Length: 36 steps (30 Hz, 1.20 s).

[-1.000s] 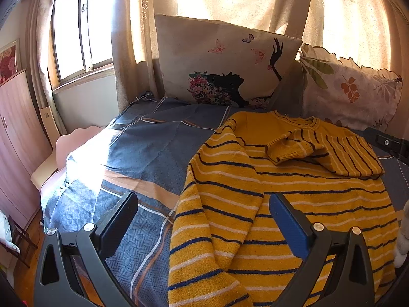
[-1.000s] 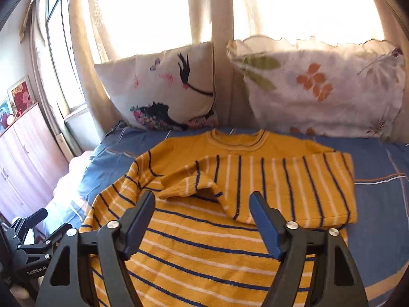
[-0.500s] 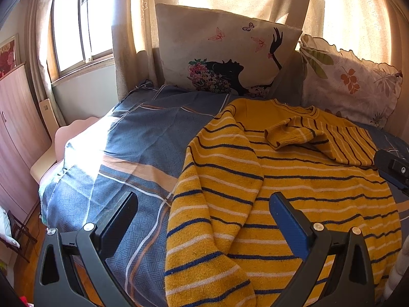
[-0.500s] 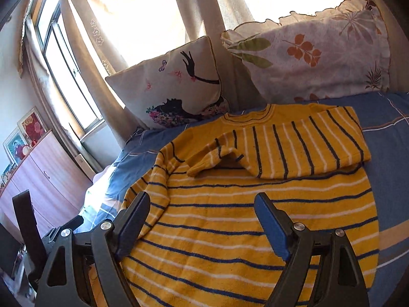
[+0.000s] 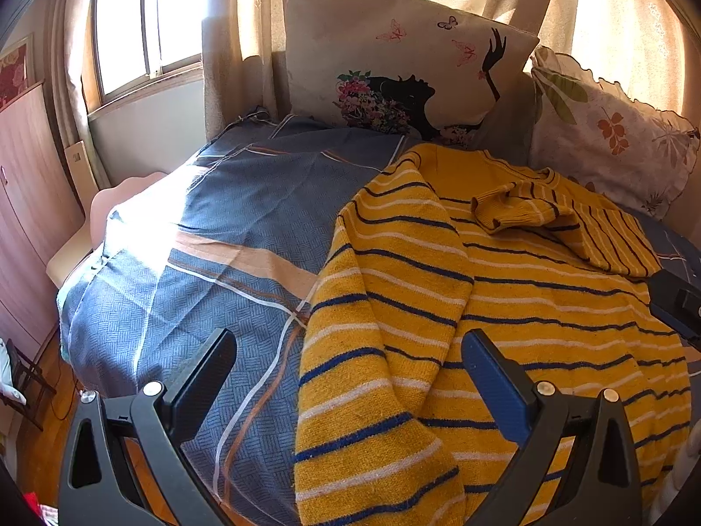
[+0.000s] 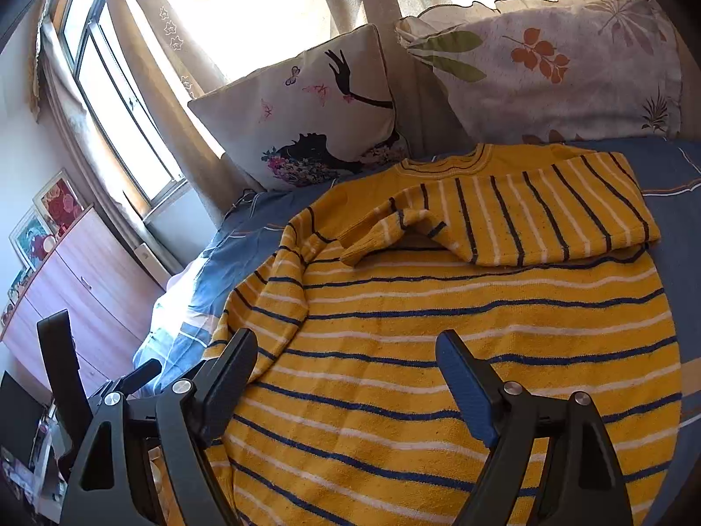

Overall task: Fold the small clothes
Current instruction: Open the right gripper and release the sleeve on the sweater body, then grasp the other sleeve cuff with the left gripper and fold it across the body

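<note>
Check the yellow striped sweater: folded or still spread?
Partly folded: sweater spread flat, one sleeve folded across the chest, other sleeve still unfolded.

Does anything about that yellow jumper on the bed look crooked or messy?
Yes. One sleeve is folded flat across the jumper's chest, but its cuff is bunched and curled. The other sleeve still hangs unfolded along the side.

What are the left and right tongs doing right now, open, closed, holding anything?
Left tongs: open, holding nothing, above the yellow striped sweater.
Right tongs: open, holding nothing, also over the sweater.
</note>
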Motion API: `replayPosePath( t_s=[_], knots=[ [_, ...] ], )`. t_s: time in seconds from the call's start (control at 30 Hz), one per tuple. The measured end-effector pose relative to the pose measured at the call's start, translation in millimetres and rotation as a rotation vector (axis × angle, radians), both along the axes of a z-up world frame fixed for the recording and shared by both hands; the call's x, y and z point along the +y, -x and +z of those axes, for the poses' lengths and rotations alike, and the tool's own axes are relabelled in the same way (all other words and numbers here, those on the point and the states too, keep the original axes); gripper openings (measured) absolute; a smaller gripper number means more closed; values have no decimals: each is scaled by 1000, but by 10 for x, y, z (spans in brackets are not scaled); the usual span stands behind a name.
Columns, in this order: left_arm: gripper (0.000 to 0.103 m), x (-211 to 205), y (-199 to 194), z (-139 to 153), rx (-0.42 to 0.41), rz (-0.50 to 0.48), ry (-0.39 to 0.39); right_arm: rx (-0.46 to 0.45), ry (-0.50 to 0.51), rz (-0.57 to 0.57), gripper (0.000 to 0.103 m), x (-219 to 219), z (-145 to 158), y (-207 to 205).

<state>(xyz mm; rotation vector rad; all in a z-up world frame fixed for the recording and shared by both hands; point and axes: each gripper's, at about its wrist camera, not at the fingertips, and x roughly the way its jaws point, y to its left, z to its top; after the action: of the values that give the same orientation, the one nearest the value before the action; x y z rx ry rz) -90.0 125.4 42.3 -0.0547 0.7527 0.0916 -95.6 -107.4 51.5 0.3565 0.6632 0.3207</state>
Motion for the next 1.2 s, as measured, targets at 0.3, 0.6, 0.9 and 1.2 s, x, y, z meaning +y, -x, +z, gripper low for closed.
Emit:
replayPosePath(
  t_s=[0.3,0.6,0.9,1.2],
  knots=[
    [7,466,41,-165,106,-30,253,3,50,19,88,211,52,89],
    [6,1546,192,10,-8,313,255,13,123,87,88,534,53,190],
    [53,1636,392,-125,31,157,343,100,151,143,88,820,-103,-46],
    [43,718,358,-312,112,-88,165,151,145,164,88,893,-260,-268]
  ],
)
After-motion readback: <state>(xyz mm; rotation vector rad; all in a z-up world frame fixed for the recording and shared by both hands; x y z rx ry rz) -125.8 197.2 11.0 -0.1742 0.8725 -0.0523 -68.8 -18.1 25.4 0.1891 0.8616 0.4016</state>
